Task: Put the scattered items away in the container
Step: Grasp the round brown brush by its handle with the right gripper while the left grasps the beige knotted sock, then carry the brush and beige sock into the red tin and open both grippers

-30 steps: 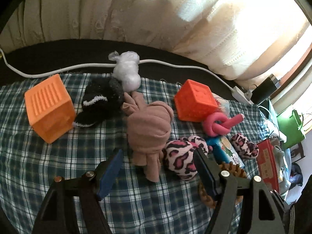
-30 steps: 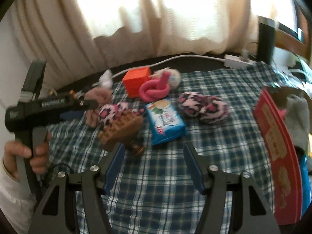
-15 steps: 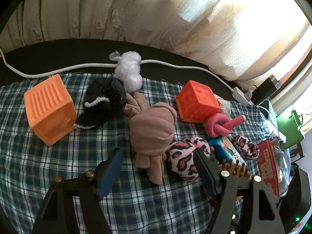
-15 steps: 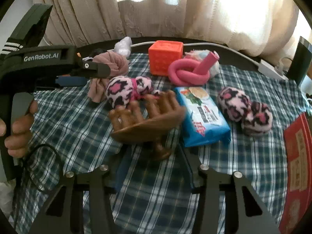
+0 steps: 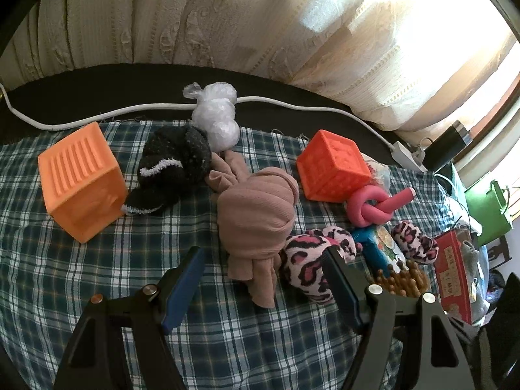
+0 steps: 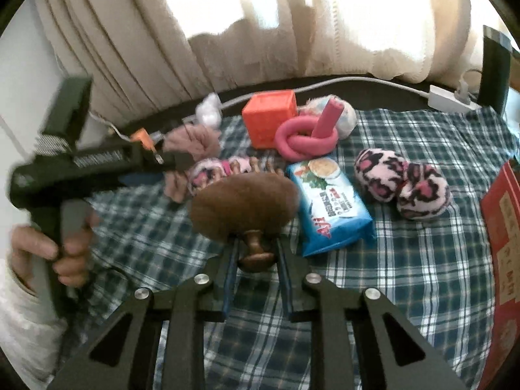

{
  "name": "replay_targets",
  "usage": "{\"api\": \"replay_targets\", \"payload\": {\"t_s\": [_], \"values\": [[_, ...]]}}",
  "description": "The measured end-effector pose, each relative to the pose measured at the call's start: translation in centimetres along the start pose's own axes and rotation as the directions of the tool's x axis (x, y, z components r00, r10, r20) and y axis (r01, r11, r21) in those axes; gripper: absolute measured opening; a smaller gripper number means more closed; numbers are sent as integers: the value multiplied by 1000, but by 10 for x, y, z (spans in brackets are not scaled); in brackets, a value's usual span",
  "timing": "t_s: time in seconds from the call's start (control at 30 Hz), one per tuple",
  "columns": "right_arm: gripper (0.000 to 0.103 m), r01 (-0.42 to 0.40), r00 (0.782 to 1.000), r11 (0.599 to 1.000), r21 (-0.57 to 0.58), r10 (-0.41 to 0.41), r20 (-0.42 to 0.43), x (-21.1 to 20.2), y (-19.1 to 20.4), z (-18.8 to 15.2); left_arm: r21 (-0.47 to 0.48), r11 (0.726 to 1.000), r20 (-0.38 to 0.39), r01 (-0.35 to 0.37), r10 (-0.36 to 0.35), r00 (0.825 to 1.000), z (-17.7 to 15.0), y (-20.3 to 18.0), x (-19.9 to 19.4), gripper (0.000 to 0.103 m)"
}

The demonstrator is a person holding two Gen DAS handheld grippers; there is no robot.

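A: What is gripped at present?

B: The knob of the wooden massage brush is clamped by the right gripper, whose jaws have just been closing and now press on the knob from both sides. The brush is found near the middle of the checked cloth, just left of the blue snack packet and near a leopard-print sock ball.

A: How is the brush expected to handle?

B: It is judged stiff, light and smooth; the round knob could be let slip or swivel, so a hold at the narrow neck under the knob is favoured.

A: And the left gripper?

B: It is held open, with nothing between the fingers, above the pink knotted stocking. Soft things such as that are judged easy to squeeze at the thick middle.

A: Where is the container?

B: A red box is seen at the far right edge, with something grey and cloth-like inside it; more of its contents cannot be told. The two orange cubes are left on the cloth.
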State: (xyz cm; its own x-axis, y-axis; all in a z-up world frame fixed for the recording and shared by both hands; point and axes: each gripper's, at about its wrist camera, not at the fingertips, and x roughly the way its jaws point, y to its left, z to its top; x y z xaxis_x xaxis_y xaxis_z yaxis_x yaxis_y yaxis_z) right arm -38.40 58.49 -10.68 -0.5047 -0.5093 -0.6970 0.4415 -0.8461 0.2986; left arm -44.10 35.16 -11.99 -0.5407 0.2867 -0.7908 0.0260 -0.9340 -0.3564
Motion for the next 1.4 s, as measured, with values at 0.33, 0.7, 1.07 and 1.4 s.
{"api": "replay_targets", "payload": {"t_s": [0.33,0.7,1.07,1.4], "values": [[25,-25,1000,999,24,25,14,-9,-4,-1,65,994,-5,-84,85,996,12,-19,14,76],[25,-6,1000,1000,3,6,17,-7,-3,0,66,988,36,-137,135,990,16,-19,21,46],[24,-21,989,996,85,9,147,-52,-14,1,121,988,168,-100,79,983,13,-46,-28,45],[24,50,959,980,194,-102,263,-114,-49,1,213,977,172,-30,-8,985,-2,-93,-46,45]]}}
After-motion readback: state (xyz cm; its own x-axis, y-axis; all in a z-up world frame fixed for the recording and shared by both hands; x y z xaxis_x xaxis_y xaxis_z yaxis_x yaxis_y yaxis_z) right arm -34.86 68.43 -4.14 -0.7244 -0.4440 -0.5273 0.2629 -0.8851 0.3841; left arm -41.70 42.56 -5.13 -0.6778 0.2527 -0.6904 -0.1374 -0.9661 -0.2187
